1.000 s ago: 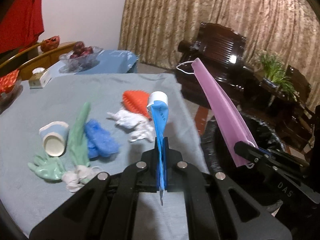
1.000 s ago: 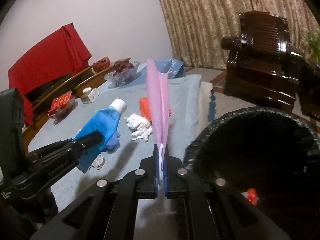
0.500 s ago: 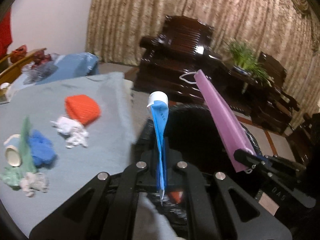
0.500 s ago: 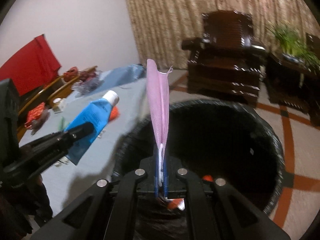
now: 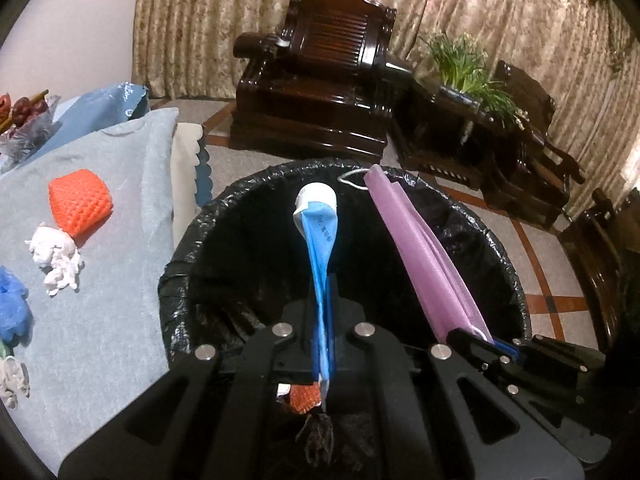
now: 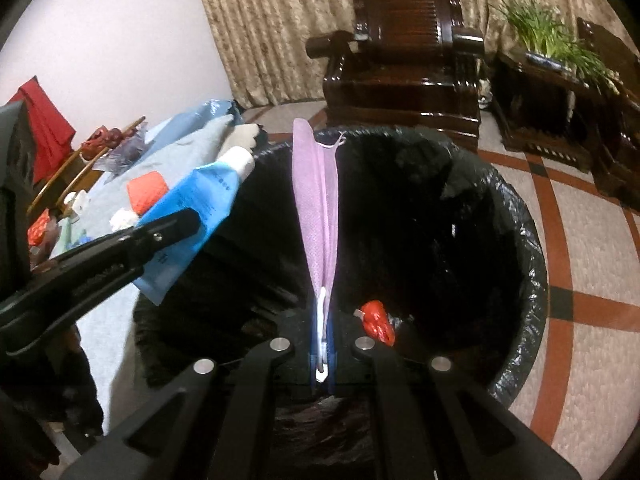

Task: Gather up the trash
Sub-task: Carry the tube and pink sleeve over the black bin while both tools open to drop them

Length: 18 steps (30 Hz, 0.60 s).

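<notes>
My left gripper (image 5: 323, 308) is shut on the flat tail of a blue tube (image 5: 320, 236) with a white cap, held above the mouth of a bin lined with a black bag (image 5: 180, 280). My right gripper (image 6: 323, 320) is shut on a folded purple face mask (image 6: 318, 208), also over the bin (image 6: 520, 280). Each view shows the other gripper: the mask (image 5: 424, 256) at right, the tube (image 6: 192, 208) at left. Red scraps (image 6: 378, 322) lie at the bin's bottom.
A table with a light blue cloth (image 5: 100, 280) stands left of the bin, carrying an orange foam net (image 5: 80, 202), crumpled white tissue (image 5: 56, 252) and a blue puff (image 5: 12, 308). Dark wooden armchairs (image 5: 320, 92) and a potted plant (image 5: 468, 68) stand behind, before curtains.
Both grippers swung from over the table to above the bin and tilted downward, still gripping the tube and the mask. The bin's inside now fills both views.
</notes>
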Motion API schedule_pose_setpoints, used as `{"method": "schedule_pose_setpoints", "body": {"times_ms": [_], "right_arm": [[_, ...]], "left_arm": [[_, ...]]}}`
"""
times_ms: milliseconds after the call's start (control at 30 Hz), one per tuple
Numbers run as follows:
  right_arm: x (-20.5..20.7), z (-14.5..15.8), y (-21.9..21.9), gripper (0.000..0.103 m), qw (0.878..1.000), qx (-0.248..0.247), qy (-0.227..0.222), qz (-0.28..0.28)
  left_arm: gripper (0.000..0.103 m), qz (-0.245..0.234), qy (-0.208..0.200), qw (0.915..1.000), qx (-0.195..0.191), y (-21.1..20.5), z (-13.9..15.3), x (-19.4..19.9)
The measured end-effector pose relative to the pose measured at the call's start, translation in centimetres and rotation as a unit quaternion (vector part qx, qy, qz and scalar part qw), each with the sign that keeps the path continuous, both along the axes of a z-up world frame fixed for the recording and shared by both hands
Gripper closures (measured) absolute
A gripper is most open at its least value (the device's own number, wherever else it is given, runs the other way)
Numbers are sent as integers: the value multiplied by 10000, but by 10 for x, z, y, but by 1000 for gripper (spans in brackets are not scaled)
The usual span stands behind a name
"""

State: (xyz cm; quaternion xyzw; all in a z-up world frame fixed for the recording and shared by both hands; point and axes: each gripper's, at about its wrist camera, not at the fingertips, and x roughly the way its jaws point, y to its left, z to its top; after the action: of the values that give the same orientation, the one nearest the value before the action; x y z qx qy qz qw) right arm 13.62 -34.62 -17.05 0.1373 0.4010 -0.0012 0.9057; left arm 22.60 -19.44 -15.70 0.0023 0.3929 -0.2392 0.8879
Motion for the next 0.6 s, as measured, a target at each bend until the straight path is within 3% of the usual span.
{"method": "schedule_pose_setpoints", "body": {"times_ms": [100,167,233,300,367,433,467,500,600], "right_arm": [[3,-4,-3,90,10000,4,39,-67],[4,-4,-3,82,9999,-27,29,-109],[3,-2,-4,73,9999,-53,-12,-152],[1,1,-4,65,9997,-85,-93,-189],[-2,7,-4,45,9994,-136,-207,-257],[-5,14,-4,25,9985,-192,-374,-353],[-7,19,-3,17,9979,-203,-479,-390],[-7,22,-4,14,9975,-196,-547,-401],[-8,34,0,7,9960,-146,-781,-402]], "left_arm": [[95,41,48,10000,-68,5,-1,4],[87,61,14,9999,-99,8,1,6],[73,83,-33,9999,-122,9,5,6],[68,104,-103,9998,-163,13,9,5],[57,132,-171,9996,-181,18,15,3],[36,235,-334,9990,-185,28,22,-1],[30,288,-410,9986,-186,32,26,-3],[21,362,-510,9979,-180,39,31,-6],[17,508,-714,9961,-105,57,44,-13]]}}
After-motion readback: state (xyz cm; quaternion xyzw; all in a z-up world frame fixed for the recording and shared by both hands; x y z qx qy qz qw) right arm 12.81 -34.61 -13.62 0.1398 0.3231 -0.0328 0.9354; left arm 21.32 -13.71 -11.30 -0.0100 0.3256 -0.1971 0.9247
